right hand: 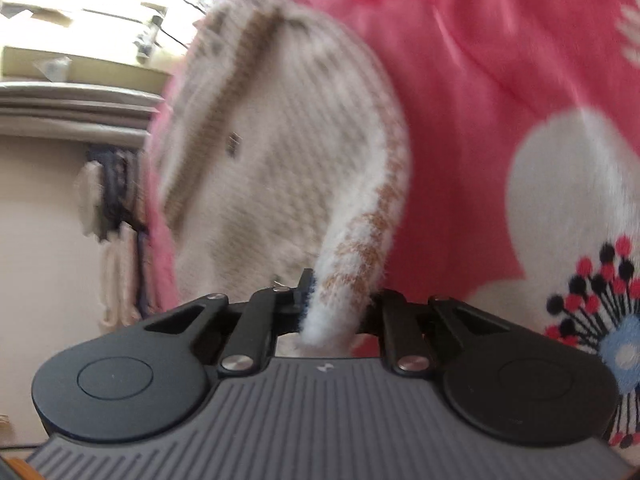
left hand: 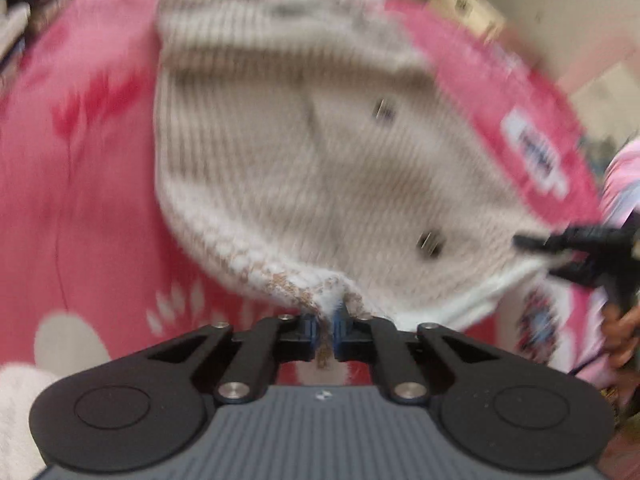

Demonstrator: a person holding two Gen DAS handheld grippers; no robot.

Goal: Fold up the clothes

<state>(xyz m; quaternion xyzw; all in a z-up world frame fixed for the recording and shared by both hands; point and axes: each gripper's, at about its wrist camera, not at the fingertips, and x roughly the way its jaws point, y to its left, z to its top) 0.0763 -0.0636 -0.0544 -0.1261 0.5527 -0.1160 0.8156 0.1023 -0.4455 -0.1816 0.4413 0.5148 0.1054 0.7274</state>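
Note:
A cream and beige knitted cardigan (left hand: 288, 152) with dark buttons lies on a pink flowered blanket (left hand: 72, 200), both blurred. In the left wrist view my left gripper (left hand: 326, 322) is shut on the fuzzy white-and-brown hem, which is pinched between the blue pads. Further right along the same hem, my right gripper (left hand: 536, 258) holds another part of it. In the right wrist view the right gripper (right hand: 334, 304) is shut on a thick fuzzy strip of the cardigan (right hand: 280, 152), which rises away from it over the blanket (right hand: 500, 80).
A person's hand (left hand: 624, 332) holds the right gripper at the picture's right edge. A cardboard box (left hand: 464, 4) stands beyond the bed. Past the blanket's edge are a pale shelf (right hand: 72, 104) and hanging folded cloths (right hand: 116, 220). White fluffy fabric (left hand: 16, 400) lies at lower left.

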